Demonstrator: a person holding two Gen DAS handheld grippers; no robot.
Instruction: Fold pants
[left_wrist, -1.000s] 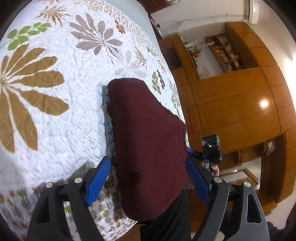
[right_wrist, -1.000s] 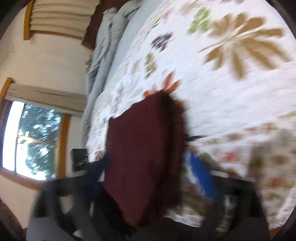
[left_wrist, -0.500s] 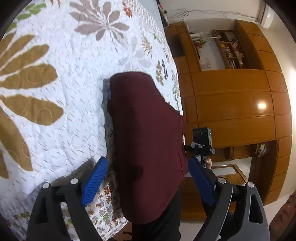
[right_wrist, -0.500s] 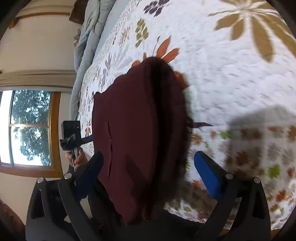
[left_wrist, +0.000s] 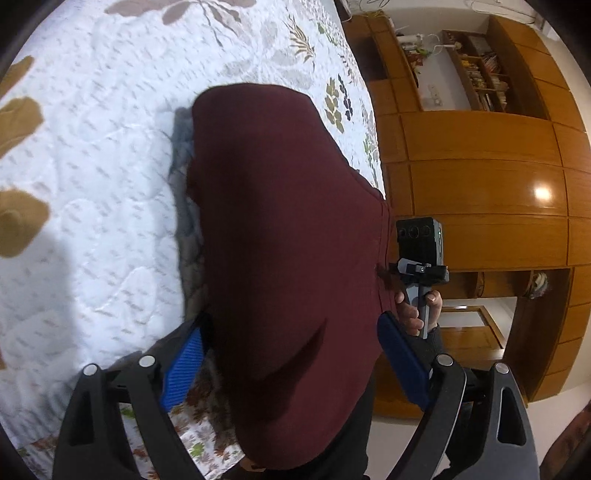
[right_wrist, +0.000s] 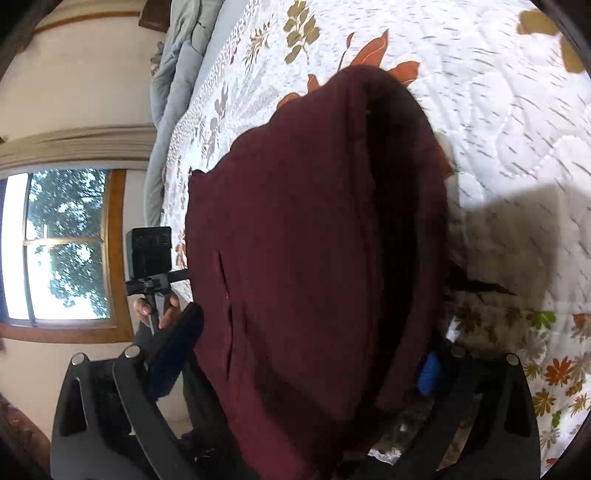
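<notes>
The dark maroon pants (left_wrist: 288, 236) lie bunched on the white floral quilt (left_wrist: 92, 184), their near end hanging over the bed's edge. My left gripper (left_wrist: 291, 354) is open, its blue pads on either side of the near end of the cloth. In the right wrist view the pants (right_wrist: 317, 240) fill the middle, and my right gripper (right_wrist: 303, 354) is open around their near end, its blue right pad (right_wrist: 428, 373) partly hidden by cloth. Each view shows the other gripper held in a hand beside the pants.
The quilt (right_wrist: 498, 92) spreads wide beyond the pants. A wooden wardrobe wall with shelves (left_wrist: 480, 147) stands to the right of the bed. A window (right_wrist: 62, 243) and grey bedding (right_wrist: 173, 74) lie at the bed's other side.
Both grippers have moved closer to the pants, which now fill more of each view. The jaws stay open around the cloth's near end.
</notes>
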